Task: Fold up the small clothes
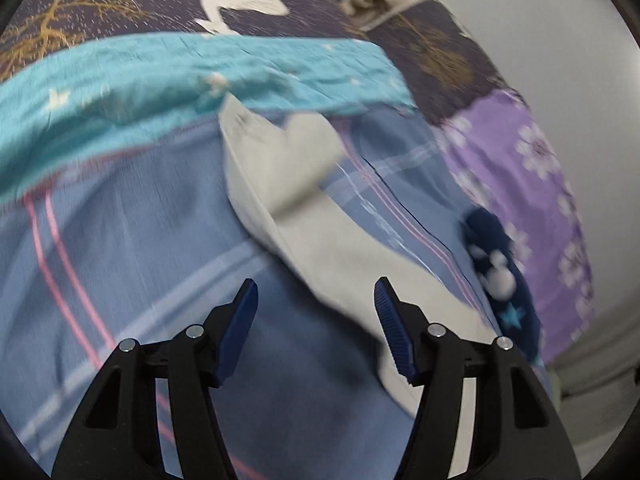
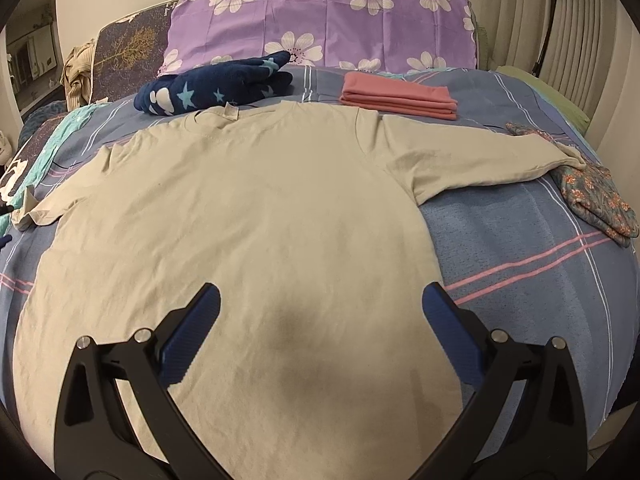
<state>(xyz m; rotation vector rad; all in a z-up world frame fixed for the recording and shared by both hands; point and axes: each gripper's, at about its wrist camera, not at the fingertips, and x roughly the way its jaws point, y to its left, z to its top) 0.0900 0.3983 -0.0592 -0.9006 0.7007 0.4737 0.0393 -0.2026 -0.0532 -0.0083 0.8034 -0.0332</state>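
A beige T-shirt (image 2: pixel 248 208) lies flat on the blue striped bed sheet (image 2: pixel 520 248), back up, with both sleeves spread out. My right gripper (image 2: pixel 322 288) hangs open over the shirt's lower part, with nothing between its fingers. The left wrist view is blurred. In it the shirt's left sleeve (image 1: pixel 280 168) runs diagonally across the sheet. My left gripper (image 1: pixel 316 282) is open just in front of the sleeve. Its right finger (image 1: pixel 394 336) sits over the sleeve's edge, and only sheet shows between the pads.
A navy star-print garment (image 2: pixel 216 86) and a folded pink stack (image 2: pixel 396 96) lie beyond the shirt's collar, in front of a purple flowered pillow (image 2: pixel 320 20). A floral cloth (image 2: pixel 596 196) lies at the right sleeve's end. A teal cloth (image 1: pixel 160 76) lies along the bed's left side.
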